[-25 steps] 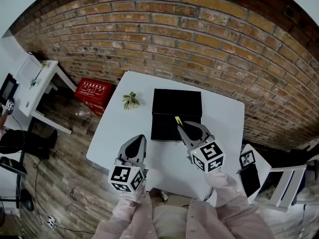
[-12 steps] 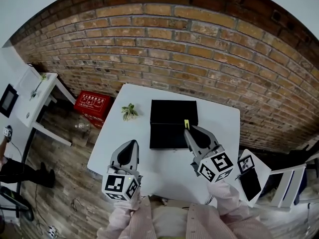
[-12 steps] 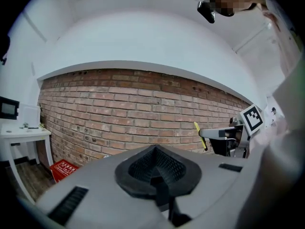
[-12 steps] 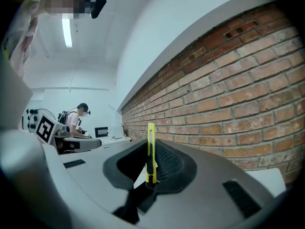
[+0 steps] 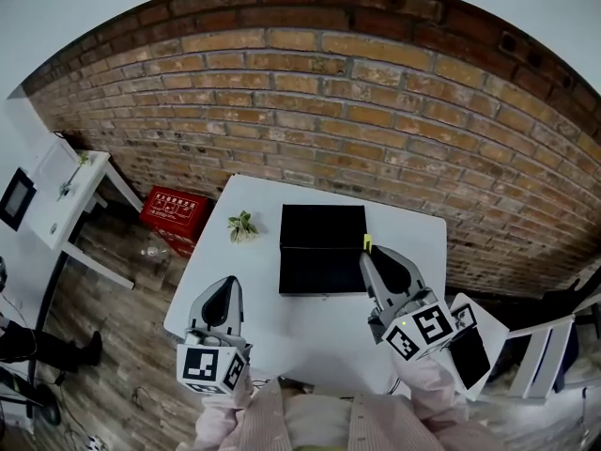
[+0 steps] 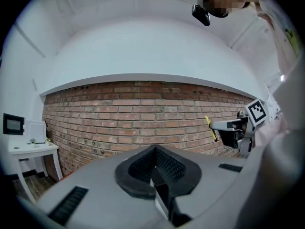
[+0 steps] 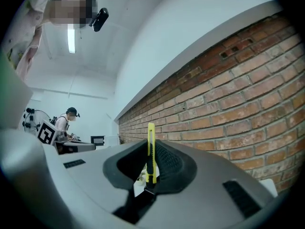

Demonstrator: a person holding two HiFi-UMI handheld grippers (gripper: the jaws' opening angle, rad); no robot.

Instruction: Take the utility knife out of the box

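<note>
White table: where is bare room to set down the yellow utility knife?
Widest bare patch: the near strip of the white table, between the flat black box and the person's edge. A narrower strip lies right of the box. Crowded: far left, by the small green sprig.

Box [image 5: 322,261] on table [image 5: 252,285], plant [image 5: 242,225] left of it, knife [image 5: 367,243] in right tool [image 5: 374,257]

Brick wall [image 5: 329,92] behind a white table [image 5: 258,285] on wood floor [image 5: 122,280].
</note>
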